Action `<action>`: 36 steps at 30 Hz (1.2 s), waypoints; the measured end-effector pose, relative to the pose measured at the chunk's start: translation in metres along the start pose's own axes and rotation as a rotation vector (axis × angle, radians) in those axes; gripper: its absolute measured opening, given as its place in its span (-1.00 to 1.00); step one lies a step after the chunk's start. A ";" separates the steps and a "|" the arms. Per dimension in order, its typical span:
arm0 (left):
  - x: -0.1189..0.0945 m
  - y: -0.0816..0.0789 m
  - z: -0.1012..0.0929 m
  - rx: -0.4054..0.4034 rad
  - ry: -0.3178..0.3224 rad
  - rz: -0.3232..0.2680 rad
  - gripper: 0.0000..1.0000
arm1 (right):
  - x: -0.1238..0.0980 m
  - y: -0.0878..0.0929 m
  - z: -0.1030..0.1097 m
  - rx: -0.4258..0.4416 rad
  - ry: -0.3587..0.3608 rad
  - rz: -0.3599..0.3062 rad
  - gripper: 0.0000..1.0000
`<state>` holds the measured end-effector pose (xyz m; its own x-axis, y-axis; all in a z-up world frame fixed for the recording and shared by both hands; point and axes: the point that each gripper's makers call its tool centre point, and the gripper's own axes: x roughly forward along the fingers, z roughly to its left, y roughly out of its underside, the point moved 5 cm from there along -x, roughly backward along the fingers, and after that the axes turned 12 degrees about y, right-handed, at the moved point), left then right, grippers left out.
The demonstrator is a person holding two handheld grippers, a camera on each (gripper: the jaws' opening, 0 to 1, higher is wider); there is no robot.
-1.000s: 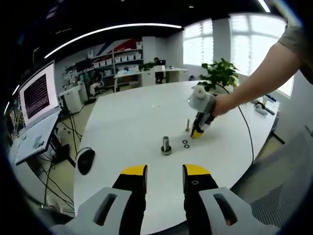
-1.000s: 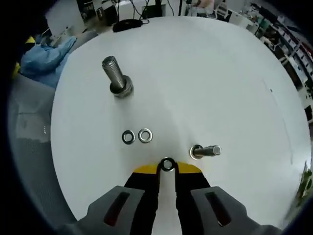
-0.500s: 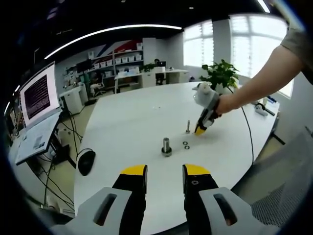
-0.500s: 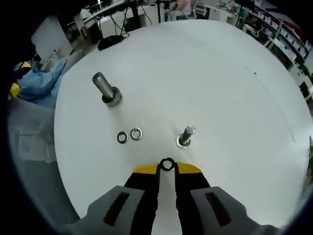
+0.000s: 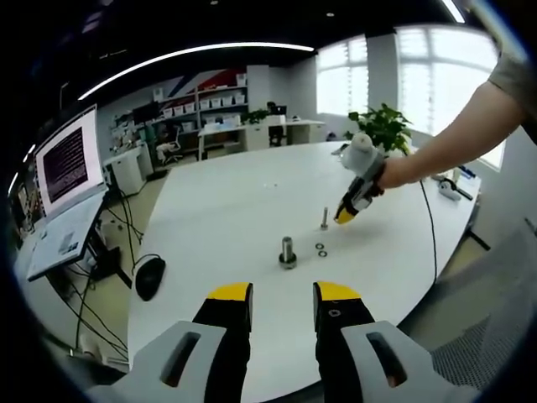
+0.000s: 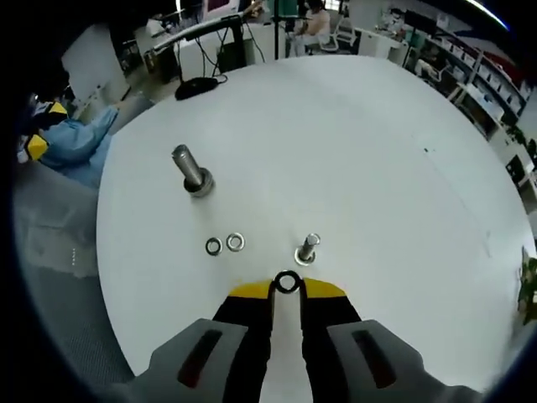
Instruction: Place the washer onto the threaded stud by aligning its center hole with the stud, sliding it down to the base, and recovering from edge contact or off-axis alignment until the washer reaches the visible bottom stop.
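Observation:
My right gripper (image 6: 287, 285) is shut on a small metal washer (image 6: 288, 282), held on edge between its yellow tips above the white table (image 6: 377, 168). A thin threaded stud (image 6: 308, 248) stands upright just ahead of it and slightly right. A thicker bolt (image 6: 192, 170) stands farther off at the left. Two loose washers (image 6: 225, 244) lie between the two studs. In the left gripper view the right gripper (image 5: 344, 216) hangs just right of the thin stud (image 5: 324, 219), with the thick bolt (image 5: 288, 251) nearer. My left gripper (image 5: 283, 302) is open and holds nothing at the table's near edge.
A computer mouse (image 5: 148, 276) lies at the table's left edge, beside a laptop (image 5: 63, 193) on a stand. A potted plant (image 5: 379, 128) and a cable sit at the far right. A person's arm (image 5: 453, 138) reaches in from the right.
The right gripper has risen and drawn back with the washer. In its view, the thin stud now looks smaller and stands just ahead of the tips. The left gripper has not moved.

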<state>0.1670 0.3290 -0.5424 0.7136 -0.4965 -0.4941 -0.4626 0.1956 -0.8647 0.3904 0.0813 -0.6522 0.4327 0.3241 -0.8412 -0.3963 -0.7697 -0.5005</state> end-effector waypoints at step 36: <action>-0.001 -0.001 0.000 -0.008 -0.001 -0.010 -0.46 | 0.003 -0.025 -0.015 -0.026 0.044 0.001 -0.72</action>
<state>0.1667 0.3293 -0.5411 0.7187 -0.4981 -0.4852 -0.4594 0.1836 -0.8690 0.4137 0.0939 -0.6393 0.4673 0.2992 -0.8319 -0.3759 -0.7845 -0.4933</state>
